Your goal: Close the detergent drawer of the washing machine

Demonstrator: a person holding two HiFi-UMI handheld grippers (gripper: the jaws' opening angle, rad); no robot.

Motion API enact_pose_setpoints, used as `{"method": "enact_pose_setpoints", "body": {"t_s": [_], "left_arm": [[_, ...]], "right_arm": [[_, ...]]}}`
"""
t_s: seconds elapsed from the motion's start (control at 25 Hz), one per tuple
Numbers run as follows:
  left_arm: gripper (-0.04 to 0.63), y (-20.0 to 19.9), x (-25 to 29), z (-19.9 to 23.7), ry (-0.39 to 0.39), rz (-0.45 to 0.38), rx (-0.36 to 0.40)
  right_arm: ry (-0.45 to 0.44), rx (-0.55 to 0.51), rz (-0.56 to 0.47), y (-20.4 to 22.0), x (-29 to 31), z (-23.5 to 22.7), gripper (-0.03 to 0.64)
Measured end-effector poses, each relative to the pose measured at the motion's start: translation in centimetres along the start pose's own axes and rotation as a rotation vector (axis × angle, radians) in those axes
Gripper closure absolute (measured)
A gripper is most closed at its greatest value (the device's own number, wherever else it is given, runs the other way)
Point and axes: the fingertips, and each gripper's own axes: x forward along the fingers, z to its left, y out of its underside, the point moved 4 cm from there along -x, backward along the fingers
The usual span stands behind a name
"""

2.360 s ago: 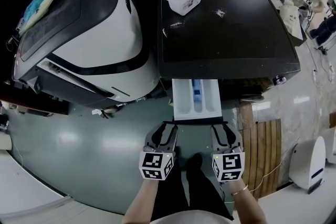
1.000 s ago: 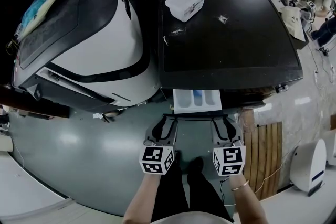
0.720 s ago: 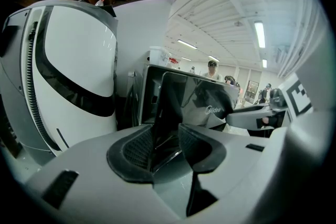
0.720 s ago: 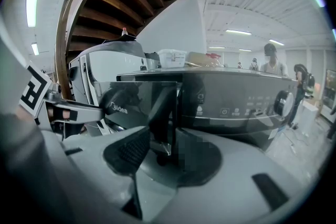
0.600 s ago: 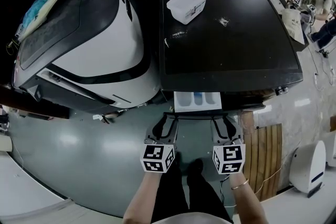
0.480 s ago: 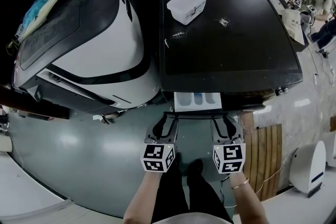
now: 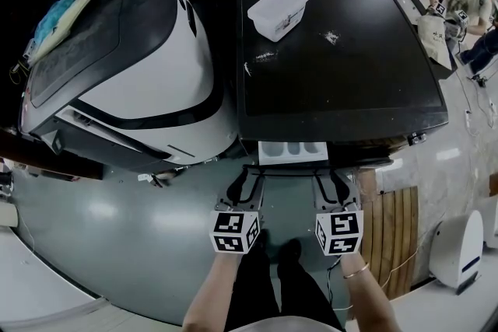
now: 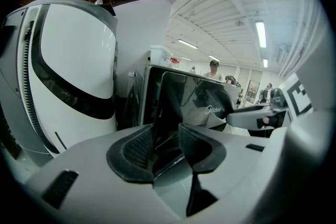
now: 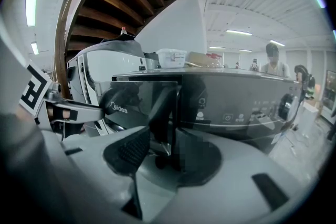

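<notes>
1. Nearest the operator, the left gripper [image 7: 246, 181] and the right gripper [image 7: 330, 183] are held side by side, level with each other, each pointing at the washing machine [image 7: 342, 58].
2. Left gripper: jaws spread. The left gripper view shows the left end of the glossy black drawer front [image 8: 194, 105] standing between the two pads [image 8: 137, 147]. Firm pad contact cannot be confirmed.
3. Right gripper: jaws spread. The right gripper view shows the right end of the drawer front between its pads [image 9: 132, 150], again with no clear clamping.
4. Detergent drawer [image 7: 292, 152]: it projects a short way from the near face of the machine, left of centre. A narrow strip of its white compartments is exposed between the drawer front and the machine body.
5. To the right of the drawer, the machine's control panel [image 9: 247, 110] carries a row of icons and a dial [image 9: 286, 105].
6. Farther back, a white plastic container [image 7: 278, 10] rests on the machine's black top, near its far left corner.
7. A white-and-black appliance [image 7: 132, 66] stands just beside the machine on the left.
</notes>
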Motion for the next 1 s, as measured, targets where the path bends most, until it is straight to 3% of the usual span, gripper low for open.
{"method": "enact_pose_setpoints", "body": {"t_s": [1.0], "left_arm": [[0.463,-1.4,2.1,1.0,-0.017,0.009,0.001]], "right_arm": [[0.029,-0.008,0.001,-1.3,2.2,-0.6,0.460]]}}
